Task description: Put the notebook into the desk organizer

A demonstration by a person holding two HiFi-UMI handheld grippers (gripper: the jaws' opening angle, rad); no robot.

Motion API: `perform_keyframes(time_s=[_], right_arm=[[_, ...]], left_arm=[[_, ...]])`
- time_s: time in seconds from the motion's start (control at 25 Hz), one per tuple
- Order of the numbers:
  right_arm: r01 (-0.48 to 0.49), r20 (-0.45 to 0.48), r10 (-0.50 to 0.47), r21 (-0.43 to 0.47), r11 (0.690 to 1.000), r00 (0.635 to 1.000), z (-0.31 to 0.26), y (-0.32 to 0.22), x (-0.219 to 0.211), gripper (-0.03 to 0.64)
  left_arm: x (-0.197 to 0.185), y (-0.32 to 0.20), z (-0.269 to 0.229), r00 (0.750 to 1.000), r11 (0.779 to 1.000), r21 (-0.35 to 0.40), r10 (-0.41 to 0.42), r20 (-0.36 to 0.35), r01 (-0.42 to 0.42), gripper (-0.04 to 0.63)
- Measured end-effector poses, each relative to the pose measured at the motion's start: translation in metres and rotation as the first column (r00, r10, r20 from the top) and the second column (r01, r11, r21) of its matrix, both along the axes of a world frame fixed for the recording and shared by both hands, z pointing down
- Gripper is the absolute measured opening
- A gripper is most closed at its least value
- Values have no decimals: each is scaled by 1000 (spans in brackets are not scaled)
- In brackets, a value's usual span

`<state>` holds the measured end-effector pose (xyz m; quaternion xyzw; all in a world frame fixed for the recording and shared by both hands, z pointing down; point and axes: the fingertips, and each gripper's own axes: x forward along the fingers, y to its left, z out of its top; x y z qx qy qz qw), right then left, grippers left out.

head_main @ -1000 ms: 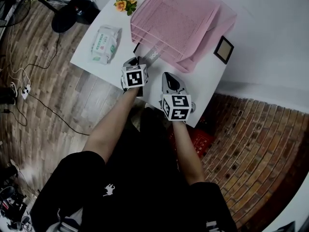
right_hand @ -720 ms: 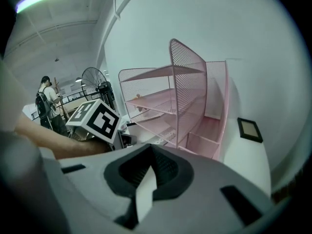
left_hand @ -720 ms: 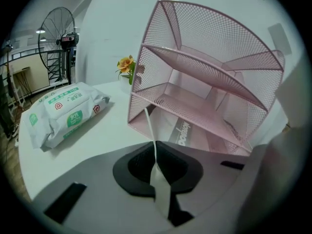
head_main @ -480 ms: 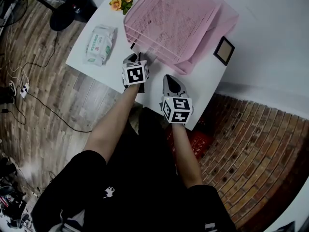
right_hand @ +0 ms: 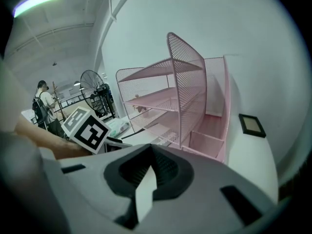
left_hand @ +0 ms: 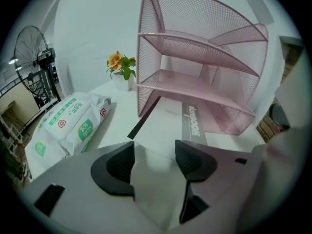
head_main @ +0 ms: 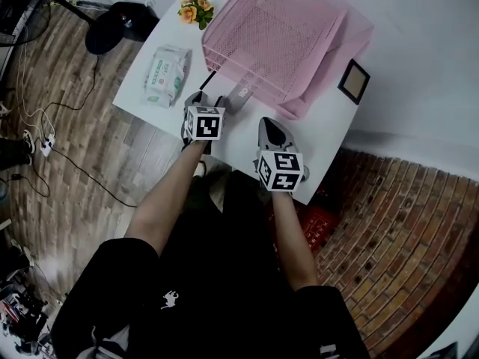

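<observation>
Notebook (left_hand: 168,118) is what I'm watching: it lies flat on the white desk (head_main: 318,137), its far end apparently tucked into the bottom slot of the pink mesh organizer (left_hand: 148,67). The near end pokes out toward me, with the black spine on its left and a grey title band on its right. Sweeping from the left now, a pack of wet wipes (head_main: 166,75) sits near the desk edge, with a small pot of orange flowers (head_main: 194,7) beyond it, both well clear of the work. Next comes my left tongs (left_hand: 153,155), right at the near edge of the notebook. Their jaws are opening and the pads press on nothing, so the notebook rests on its own. I judge it light and thin, with a smooth cover that should slide easily on this desk but would sag if lifted by one corner. If it needs to go further in, I'd pinch the middle of the near edge, or just nudge that edge with closed tips, keeping it flat so it clears the mesh lip. Moving right past the organizer, my right tongs (right_hand: 148,172) hang over the front of the desk, jaws together and holding nothing. Furthest right, a small dark picture frame (head_main: 353,81) lies beside the organizer, out of the way.
</observation>
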<state>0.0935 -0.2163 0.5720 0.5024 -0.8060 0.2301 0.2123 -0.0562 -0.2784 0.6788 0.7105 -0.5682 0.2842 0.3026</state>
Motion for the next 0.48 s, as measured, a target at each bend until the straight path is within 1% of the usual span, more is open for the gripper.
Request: perform_keyframes(time_s=[0.08,0.16,0.2,0.24,0.28,0.32,0.36,0.4,0.44,0.48], right_arm=[[-9,3,9,1,1000,1000,0,0,-3,2],[-17,3,17,1,1000,1000,-1,2,-5,3],[-21,4,21,3,1000,1000,-1,3,-6,2],[-26,5,26,5,1000,1000,-2,3,-7,2],[-32,6,32,7,999,999,-3,3,-7,2],[-38,6,38,8,999,999,-4,4,-7,2],[-45,6,45,10,999,999,-4,4,-6,3],[-51,6,51,11,999,999,-4,5,-5,2],[-58,6,58,12,998,998,-5,6,-4,3],[-64,6,64,14,998,998,-6,6,-3,2]], left_arm=[[-3,0,1,1000,1000,-8,3,-5,-3,285],[-8,2,4,999,999,-28,-17,-36,16,334],[-11,3,5,998,999,-36,-26,-53,24,347],[-11,3,4,998,999,-34,-13,-57,11,350],[-9,4,2,999,999,-23,30,-43,-31,350],[-5,4,-1,995,995,-9,97,-14,-97,350],[0,5,-3,983,983,5,181,28,-181,350],[6,6,-6,958,961,13,274,79,-276,350],[12,8,-8,918,925,13,374,132,-379,350],[18,11,-9,861,876,2,474,183,-483,350]])
